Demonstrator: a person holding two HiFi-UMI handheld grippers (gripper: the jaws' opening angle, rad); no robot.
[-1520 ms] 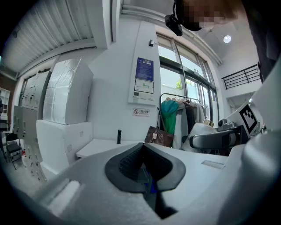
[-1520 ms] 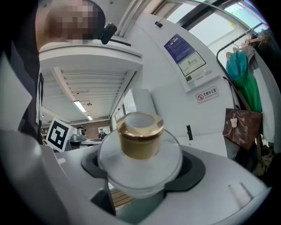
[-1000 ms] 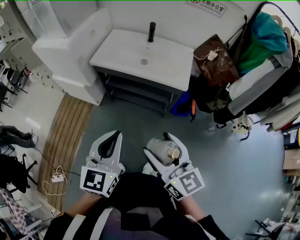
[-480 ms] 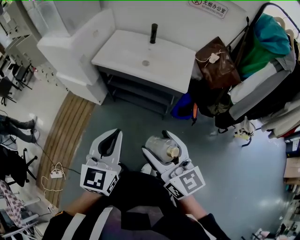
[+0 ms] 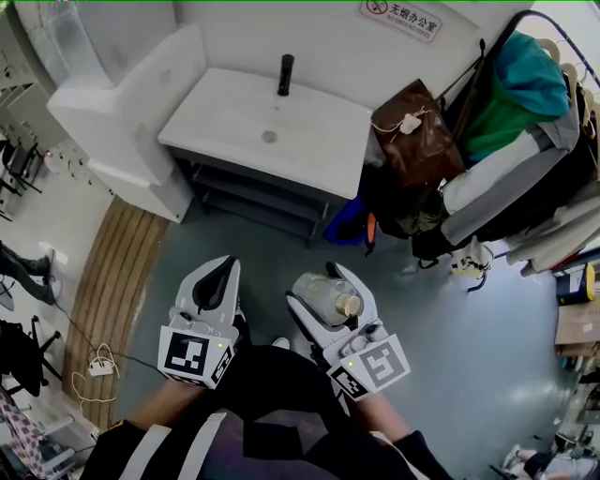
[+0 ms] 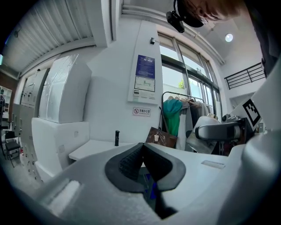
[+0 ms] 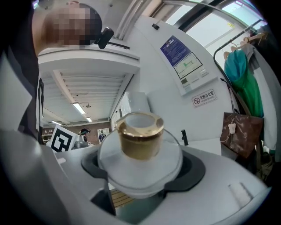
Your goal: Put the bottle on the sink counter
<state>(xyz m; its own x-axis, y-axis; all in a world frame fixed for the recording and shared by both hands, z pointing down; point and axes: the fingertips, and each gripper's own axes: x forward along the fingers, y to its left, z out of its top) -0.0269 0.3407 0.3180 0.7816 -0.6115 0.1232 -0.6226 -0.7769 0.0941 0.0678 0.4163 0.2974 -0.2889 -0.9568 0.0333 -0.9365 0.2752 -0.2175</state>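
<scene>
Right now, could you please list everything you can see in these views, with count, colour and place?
bottle: one, clear with a gold cap, between the right gripper's jaws
sink counter: one, white, against the far wall
faucet: one, black, at the counter's back edge
bag: one, brown, right of the counter
clothes rack: one, dark frame, green and grey garments, far right
wooden strip: one, light brown, floor at left
power strip: one, white, floor at lower left
wall sign: one, white, above the counter
left gripper: one, white, jaws together, empty
right gripper: one, white, closed on the bottle
</scene>
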